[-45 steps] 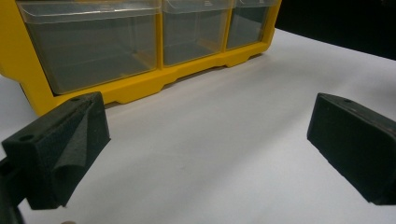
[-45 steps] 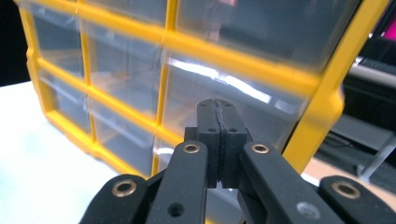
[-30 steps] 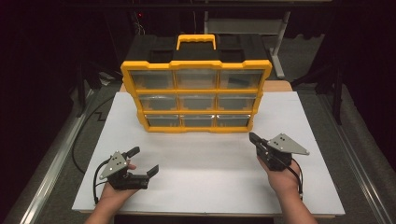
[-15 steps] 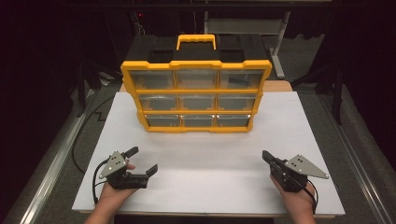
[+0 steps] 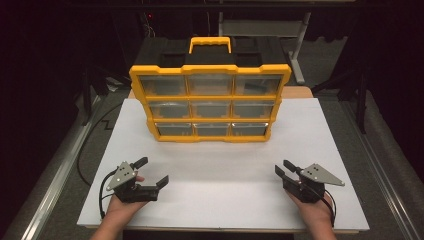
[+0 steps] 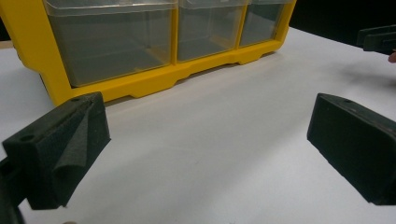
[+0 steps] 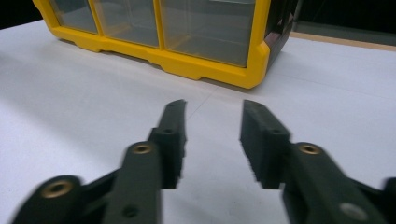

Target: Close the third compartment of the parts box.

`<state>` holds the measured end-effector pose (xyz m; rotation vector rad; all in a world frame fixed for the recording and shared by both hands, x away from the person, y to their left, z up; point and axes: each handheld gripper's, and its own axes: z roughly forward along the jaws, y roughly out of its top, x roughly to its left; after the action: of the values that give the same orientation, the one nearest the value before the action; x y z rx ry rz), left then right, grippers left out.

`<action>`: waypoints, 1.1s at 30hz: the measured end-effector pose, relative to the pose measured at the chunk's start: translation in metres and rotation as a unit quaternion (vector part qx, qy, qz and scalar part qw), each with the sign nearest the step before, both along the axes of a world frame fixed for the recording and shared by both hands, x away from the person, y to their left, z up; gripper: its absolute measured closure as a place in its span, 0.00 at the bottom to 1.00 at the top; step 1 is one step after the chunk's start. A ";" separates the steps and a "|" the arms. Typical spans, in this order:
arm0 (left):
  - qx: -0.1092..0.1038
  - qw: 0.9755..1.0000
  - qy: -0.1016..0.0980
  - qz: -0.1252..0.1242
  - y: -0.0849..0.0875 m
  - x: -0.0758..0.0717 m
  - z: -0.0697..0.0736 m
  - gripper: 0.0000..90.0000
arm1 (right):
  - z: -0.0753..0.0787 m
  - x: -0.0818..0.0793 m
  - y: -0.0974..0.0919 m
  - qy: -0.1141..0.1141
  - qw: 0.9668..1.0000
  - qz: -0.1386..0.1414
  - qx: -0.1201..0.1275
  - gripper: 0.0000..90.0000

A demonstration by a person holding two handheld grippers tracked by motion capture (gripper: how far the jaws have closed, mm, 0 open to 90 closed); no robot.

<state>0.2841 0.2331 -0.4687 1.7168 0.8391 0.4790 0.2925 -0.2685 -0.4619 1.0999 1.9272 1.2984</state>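
Observation:
A yellow and black drawer organizer (image 5: 210,100) with clear drawers stands upright at the back middle of the white tabletop (image 5: 225,200). My left gripper (image 5: 153,170) rests near the front left, open wide, with nothing between its jaws. Its own view looks past the pads (image 6: 60,144) at the organizer's bottom row (image 6: 140,84) and at the right gripper's tip (image 6: 378,39) far off. My right gripper (image 5: 283,167) sits low at the front right, well short of the organizer (image 7: 210,65). Its jaws have just been opening and now stand apart around bare table (image 7: 212,112).
The white top ends close behind both hands at the front edge (image 5: 215,229). A black cable (image 5: 87,150) runs along the left side. Dark floor and a metal stand (image 5: 300,40) lie beyond the table.
The right hand has drawn back toward the front right corner and sunk toward the table, and its jaws, shut before, now stand apart. The left hand has not moved.

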 end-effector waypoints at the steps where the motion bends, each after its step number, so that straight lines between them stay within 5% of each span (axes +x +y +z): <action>1: 0.000 1.000 0.000 0.000 0.000 0.000 0.000 0.00 | 0.000 0.000 0.001 0.001 1.000 -0.003 -0.005 0.56; 9: -0.001 1.000 0.000 0.002 0.002 -0.001 0.002 0.00 | 0.001 0.001 0.003 -0.007 1.000 0.001 0.002 0.18; 15: -0.005 1.000 0.001 0.003 0.004 0.000 0.003 0.00 | 0.007 -0.006 -0.002 -0.026 0.999 -0.009 0.018 0.00; 20: -0.001 1.000 0.003 0.007 0.003 0.001 0.002 0.00 | 0.009 -0.011 -0.007 -0.042 0.999 -0.014 0.025 0.00; 33: 0.001 1.000 0.003 0.008 0.002 0.001 0.002 0.00 | 0.007 -0.010 -0.006 -0.042 0.999 -0.013 0.014 0.00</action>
<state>0.2848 0.2351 -0.4665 1.7148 0.8580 0.4859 0.2826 -0.2747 -0.4553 1.0639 1.8329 1.3408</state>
